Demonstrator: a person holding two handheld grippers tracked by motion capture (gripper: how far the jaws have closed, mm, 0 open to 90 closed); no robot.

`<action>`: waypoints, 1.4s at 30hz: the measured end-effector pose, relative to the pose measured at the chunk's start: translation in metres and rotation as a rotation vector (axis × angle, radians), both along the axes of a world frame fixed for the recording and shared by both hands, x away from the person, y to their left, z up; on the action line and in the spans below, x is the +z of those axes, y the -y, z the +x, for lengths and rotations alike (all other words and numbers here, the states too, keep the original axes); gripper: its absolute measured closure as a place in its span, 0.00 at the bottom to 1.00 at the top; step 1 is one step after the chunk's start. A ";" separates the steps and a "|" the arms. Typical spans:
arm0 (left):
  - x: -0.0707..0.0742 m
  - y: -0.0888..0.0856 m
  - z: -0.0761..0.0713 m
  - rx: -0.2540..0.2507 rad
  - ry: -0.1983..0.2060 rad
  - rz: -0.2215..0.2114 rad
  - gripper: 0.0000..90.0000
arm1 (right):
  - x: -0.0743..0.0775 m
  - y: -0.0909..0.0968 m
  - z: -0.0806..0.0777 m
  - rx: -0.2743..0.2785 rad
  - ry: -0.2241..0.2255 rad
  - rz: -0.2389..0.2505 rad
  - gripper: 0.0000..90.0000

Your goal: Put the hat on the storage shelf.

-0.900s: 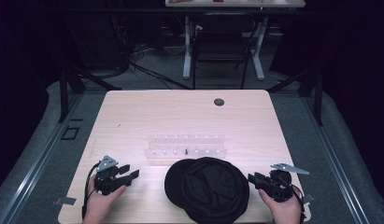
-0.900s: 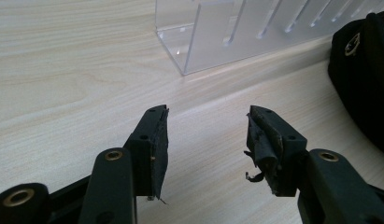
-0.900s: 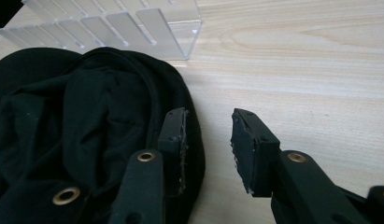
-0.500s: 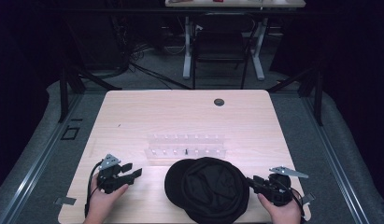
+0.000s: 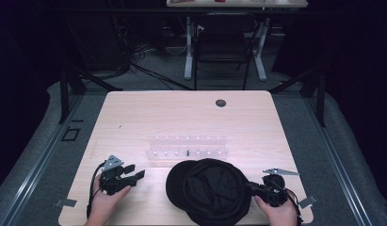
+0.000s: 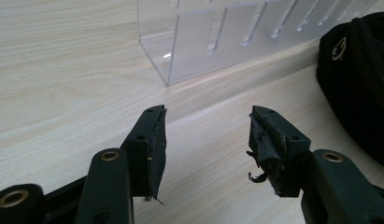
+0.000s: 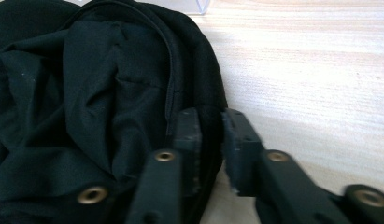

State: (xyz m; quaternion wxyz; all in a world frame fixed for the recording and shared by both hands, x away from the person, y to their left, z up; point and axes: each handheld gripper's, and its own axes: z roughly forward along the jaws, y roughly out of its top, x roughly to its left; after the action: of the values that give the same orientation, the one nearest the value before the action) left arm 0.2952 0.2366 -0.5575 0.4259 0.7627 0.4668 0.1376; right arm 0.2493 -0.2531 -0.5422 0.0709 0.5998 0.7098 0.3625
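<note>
A black cap [image 5: 210, 190] lies upside down at the near edge of the table [image 5: 191, 117], right in front of the person; just behind it stands a clear plastic rack [image 5: 187, 147]. The right gripper [image 7: 209, 140] has its jaws on both sides of the cap's edge, one inside and one outside; they look pressed on the cloth, I think to lift or turn the cap. The left gripper [image 6: 206, 140] waits off to the side, jaws wide apart and holding nothing; it rests low by the table, maybe ready to help from that side.
</note>
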 end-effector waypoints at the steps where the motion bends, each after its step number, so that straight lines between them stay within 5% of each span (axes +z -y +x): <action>1: 0.000 0.000 0.000 0.000 0.000 0.000 0.52 | 0.000 0.000 0.000 0.000 0.000 0.000 0.89; 11: 0.000 -0.007 -0.008 0.025 0.009 0.001 0.52 | 0.009 -0.003 0.027 0.031 -0.009 -0.029 0.95; 17: 0.000 -0.008 -0.009 0.027 0.006 0.002 0.52 | 0.014 0.000 0.049 0.056 -0.068 -0.060 0.93; 23: 0.000 -0.004 -0.010 0.016 0.006 0.008 0.52 | 0.023 -0.003 0.056 0.061 -0.168 -0.087 0.85; 28: -0.001 0.001 -0.010 -0.010 0.003 0.016 0.52 | 0.031 -0.004 0.058 0.042 -0.310 -0.114 0.81; 42: 0.000 0.002 -0.010 -0.017 0.008 0.012 0.52 | 0.024 -0.001 0.065 0.004 -0.463 -0.070 0.84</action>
State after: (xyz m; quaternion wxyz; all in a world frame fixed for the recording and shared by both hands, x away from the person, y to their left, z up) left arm 0.2851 0.2342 -0.5579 0.4243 0.7687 0.4577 0.1396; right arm 0.3139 -0.2524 -0.5185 -0.0739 0.6625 0.7206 0.1906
